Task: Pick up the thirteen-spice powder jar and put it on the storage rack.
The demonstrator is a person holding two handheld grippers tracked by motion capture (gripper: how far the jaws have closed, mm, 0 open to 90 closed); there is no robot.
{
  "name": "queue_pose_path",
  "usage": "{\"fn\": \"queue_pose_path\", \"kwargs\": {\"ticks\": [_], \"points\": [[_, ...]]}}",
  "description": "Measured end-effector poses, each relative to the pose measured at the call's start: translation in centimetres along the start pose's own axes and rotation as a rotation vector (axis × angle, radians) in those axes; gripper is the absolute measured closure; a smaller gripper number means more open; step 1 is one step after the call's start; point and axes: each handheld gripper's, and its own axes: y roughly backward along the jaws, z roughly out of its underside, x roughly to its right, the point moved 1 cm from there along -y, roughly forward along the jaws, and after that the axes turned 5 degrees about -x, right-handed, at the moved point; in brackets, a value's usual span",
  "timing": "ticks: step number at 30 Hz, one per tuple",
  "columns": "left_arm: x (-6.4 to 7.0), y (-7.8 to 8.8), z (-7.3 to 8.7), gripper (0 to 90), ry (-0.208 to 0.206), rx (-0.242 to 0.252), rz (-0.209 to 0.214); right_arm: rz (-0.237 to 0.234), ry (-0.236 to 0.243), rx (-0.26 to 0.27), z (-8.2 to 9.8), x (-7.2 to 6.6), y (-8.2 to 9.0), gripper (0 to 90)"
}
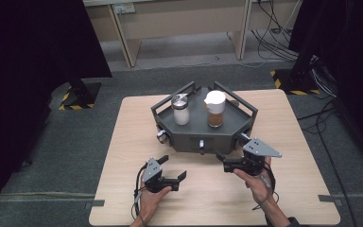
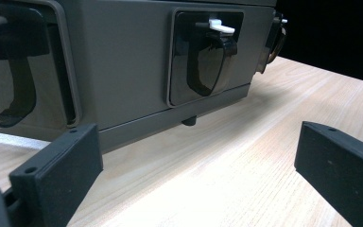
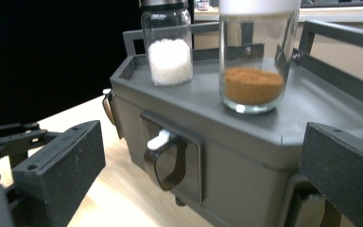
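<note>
Before grey rack (image 1: 189, 137): both tongs (image 1: 175, 168) (image 1: 224, 158) level, jaws spread, empty.

I see the grey rack (image 1: 203, 137) sitting toward the far middle of the table, a dark angular box with a railed top and recessed black pull handles (image 2: 211, 59) tipped white on its front faces. On it stand two upright glass jars, well apart: one of white grains (image 3: 169, 59), one of brown powder (image 3: 253, 87).
</note>
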Motion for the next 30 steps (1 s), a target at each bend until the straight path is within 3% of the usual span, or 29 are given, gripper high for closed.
{"fn": "queue_pose_path", "kwargs": {"ticks": [21, 30], "points": [[-0.1, 0.0, 0.0, 1.3, 0.006, 0.002, -0.001, -0.037, -0.022, -0.043, 3.8, -0.2, -0.1, 1.4], [-0.1, 0.1, 0.0, 1.3, 0.011, 0.004, -0.001, -0.055, -0.036, -0.064, 4.6, -0.2, -0.2, 1.4]]}}
